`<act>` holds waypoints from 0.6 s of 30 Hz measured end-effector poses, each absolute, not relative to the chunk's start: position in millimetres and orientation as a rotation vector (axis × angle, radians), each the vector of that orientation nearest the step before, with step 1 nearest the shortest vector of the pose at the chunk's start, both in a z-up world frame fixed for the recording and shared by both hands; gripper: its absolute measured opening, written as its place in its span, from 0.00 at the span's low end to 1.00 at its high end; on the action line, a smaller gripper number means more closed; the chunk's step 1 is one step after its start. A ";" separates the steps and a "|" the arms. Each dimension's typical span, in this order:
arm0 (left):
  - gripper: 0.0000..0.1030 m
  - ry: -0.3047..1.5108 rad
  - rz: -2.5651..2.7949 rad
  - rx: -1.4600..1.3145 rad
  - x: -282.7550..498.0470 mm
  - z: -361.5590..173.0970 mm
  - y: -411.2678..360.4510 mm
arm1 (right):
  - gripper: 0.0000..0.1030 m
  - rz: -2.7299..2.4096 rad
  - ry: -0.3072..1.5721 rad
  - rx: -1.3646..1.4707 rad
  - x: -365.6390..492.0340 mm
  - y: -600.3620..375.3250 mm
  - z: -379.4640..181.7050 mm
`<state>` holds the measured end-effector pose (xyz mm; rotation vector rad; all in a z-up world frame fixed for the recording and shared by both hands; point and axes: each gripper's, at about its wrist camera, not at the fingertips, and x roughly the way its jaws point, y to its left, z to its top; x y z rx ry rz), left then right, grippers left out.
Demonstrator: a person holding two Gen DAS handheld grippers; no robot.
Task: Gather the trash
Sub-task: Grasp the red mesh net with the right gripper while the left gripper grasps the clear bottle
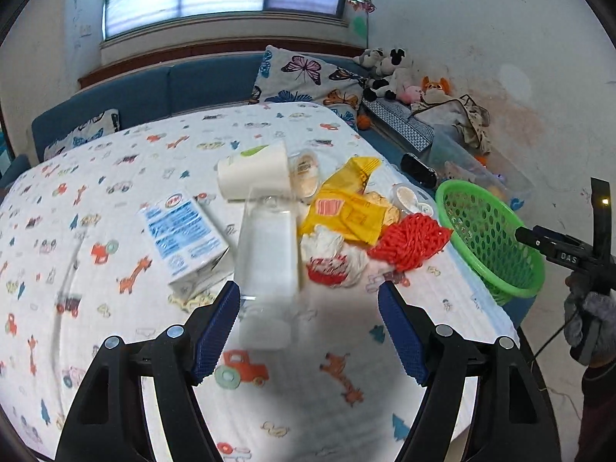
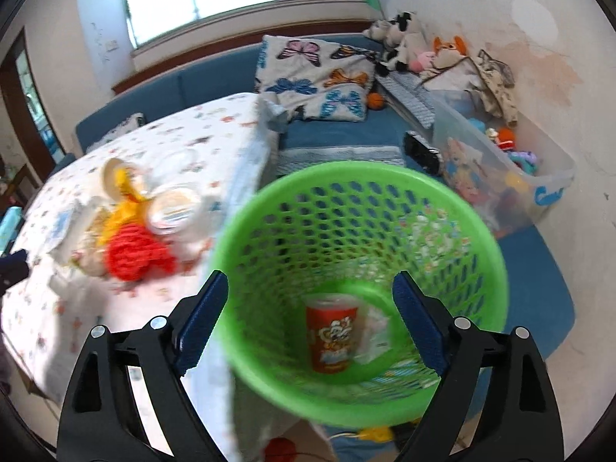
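Observation:
My left gripper [image 1: 308, 331] stands open low over the table. A clear plastic bottle [image 1: 269, 254], blurred, lies between its fingers, close to the left pad [image 1: 215, 327], and neither pad presses it. Beyond it lie a milk carton [image 1: 184, 231], a white paper cup [image 1: 250, 173], a yellow wrapper [image 1: 346, 208], a crumpled tissue [image 1: 331, 258] and a red net [image 1: 412, 242]. My right gripper [image 2: 308, 327] hangs open over the green basket [image 2: 481, 231]. A red printed cup [image 2: 333, 333] and a white wrapper [image 2: 375, 333] lie at the basket's bottom.
The green basket [image 1: 496, 238] stands at the table's right edge. A gloved hand [image 1: 589, 319] holds the right tool beside it. Two lidded plastic cups [image 1: 408, 200] sit among the trash. A blue bench with butterfly pillows [image 1: 308, 77], plush toys and a clear toy bin [image 2: 512, 181] runs behind.

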<state>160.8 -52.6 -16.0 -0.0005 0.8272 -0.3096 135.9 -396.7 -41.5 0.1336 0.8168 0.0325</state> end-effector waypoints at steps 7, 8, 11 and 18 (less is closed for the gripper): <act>0.70 0.834 -0.306 -0.033 151.5 -25.4 -35.1 | 0.86 0.147 0.824 0.142 142.2 -347.4 -36.8; 0.70 0.837 -0.304 -0.039 150.2 -27.1 -32.5 | 0.86 0.162 0.826 0.136 145.2 -339.4 -37.0; 0.70 0.842 -0.290 -0.061 148.3 -31.6 -22.1 | 0.86 0.204 0.838 0.122 155.7 -317.3 -39.8; 0.70 0.849 -0.259 -0.094 148.3 -38.3 -4.1 | 0.86 0.266 0.855 0.080 179.7 -278.7 -50.0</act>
